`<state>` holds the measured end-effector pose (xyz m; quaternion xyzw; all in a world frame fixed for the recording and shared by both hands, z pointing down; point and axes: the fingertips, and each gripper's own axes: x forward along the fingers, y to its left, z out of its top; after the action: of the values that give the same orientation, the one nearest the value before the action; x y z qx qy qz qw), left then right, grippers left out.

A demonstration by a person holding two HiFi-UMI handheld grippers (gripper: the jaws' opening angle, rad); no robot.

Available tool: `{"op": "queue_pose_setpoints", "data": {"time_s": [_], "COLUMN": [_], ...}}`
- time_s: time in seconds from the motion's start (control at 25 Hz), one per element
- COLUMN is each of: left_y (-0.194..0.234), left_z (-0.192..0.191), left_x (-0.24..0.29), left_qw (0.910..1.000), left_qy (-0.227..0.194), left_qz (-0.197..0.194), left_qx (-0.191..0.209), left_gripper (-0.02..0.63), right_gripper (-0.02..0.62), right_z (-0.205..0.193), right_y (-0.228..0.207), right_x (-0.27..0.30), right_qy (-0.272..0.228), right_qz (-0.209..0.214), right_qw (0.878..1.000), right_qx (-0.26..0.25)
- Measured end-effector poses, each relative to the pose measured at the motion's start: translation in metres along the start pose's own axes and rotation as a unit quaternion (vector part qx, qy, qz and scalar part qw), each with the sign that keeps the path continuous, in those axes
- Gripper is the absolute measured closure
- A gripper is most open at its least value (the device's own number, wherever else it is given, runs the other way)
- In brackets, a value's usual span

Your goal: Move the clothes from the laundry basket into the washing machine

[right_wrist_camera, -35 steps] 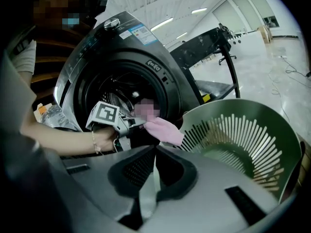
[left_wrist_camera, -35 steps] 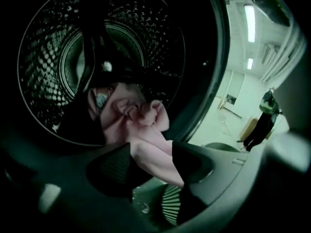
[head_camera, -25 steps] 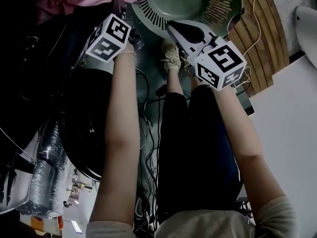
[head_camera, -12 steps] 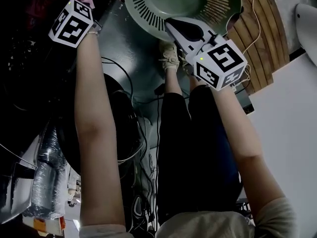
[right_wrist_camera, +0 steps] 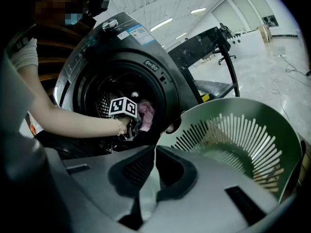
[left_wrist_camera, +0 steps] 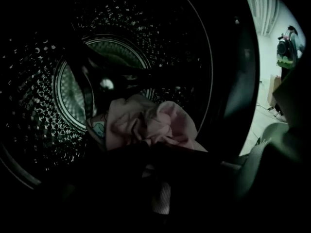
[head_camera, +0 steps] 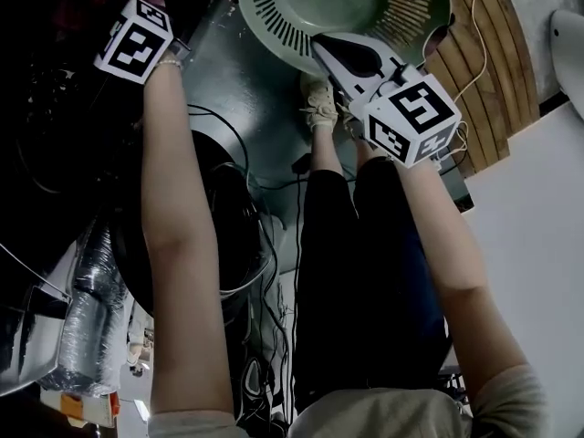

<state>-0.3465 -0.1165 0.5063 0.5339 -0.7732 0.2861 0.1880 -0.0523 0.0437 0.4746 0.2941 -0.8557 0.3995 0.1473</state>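
Metal of the washing machine (right_wrist_camera: 121,42) drum (left_wrist_camera: 43,144) rings the left gripper view, perforated and dim. The left gripper (left_wrist_camera: 148,149) reaches in through the round opening. In the head view its marker cube (head_camera: 135,39) sits at about ten o'clock, pale against the dark. Its jaws have just been easing apart a little, yet they stand nearly together with a pink garment (left_wrist_camera: 146,123) bunched between their tips. The cloth hangs in front of the drum's back wall, pinched rather than lying loose. A pale striped patch shows lower in the gap between the jaws; what it is cannot be told.

In the right gripper view the person's left arm (right_wrist_camera: 73,118) stretches across to the machine's mouth at nine o'clock, with the pink cloth just past the cube.

Further right, the right gripper (right_wrist_camera: 154,152) has its jaws closed on each other with nothing between them. It hovers over the near rim of the green laundry basket (right_wrist_camera: 272,130). The basket fills that view from one to four o'clock, just beside the washing machine, with its slotted wall facing the camera.
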Motion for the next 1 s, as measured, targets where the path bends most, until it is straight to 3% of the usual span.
{"op": "queue_pose_setpoints", "data": {"time_s": [0.08, 0.4, 0.52, 0.64, 0.72, 0.8, 0.88, 1.0], "left_y": [-0.003, -0.025, -0.049, -0.069, -0.063, -0.050, -0.040, -0.028], "left_z": [-0.012, -0.041, -0.048, -0.066, -0.069, -0.060, -0.050, -0.040], "left_x": [-0.015, -0.064, -0.073, -0.067, -0.057, -0.044, -0.029, 0.000], "left_qw": [0.9998, 0.9974, 0.9937, 0.9879, 0.9892, 0.9932, 0.9954, 0.9933], "left_qy": [0.007, 0.023, 0.032, 0.069, 0.075, 0.054, 0.045, 0.049], "left_qz": [-0.008, -0.058, -0.100, -0.138, -0.125, -0.102, -0.085, -0.063], "left_qx": [-0.016, -0.036, -0.040, -0.017, -0.015, -0.018, 0.009, 0.084], "left_gripper": [0.534, 0.525, 0.449, 0.379, 0.384, 0.560, 0.561, 0.561], "right_gripper": [0.578, 0.578, 0.578, 0.578, 0.578, 0.578, 0.578, 0.578], "right_z": [0.000, -0.006, -0.002, 0.004, 0.008, 0.011, 0.011, 0.009], "right_y": [0.005, 0.007, 0.006, 0.007, 0.007, 0.005, 0.003, 0.000], "right_x": [-0.002, -0.008, -0.005, 0.000, 0.003, 0.004, 0.004, 0.006], "right_qy": [0.000, 0.011, 0.008, 0.003, -0.001, -0.004, -0.006, -0.003], "right_qz": [0.005, 0.005, 0.001, 0.001, 0.001, 0.000, -0.003, -0.006], "right_qw": [1.000, 1.000, 1.000, 1.000, 1.000, 1.000, 1.000, 1.000], "right_qx": [0.001, 0.001, 0.001, -0.004, -0.005, -0.005, -0.003, -0.001]}}
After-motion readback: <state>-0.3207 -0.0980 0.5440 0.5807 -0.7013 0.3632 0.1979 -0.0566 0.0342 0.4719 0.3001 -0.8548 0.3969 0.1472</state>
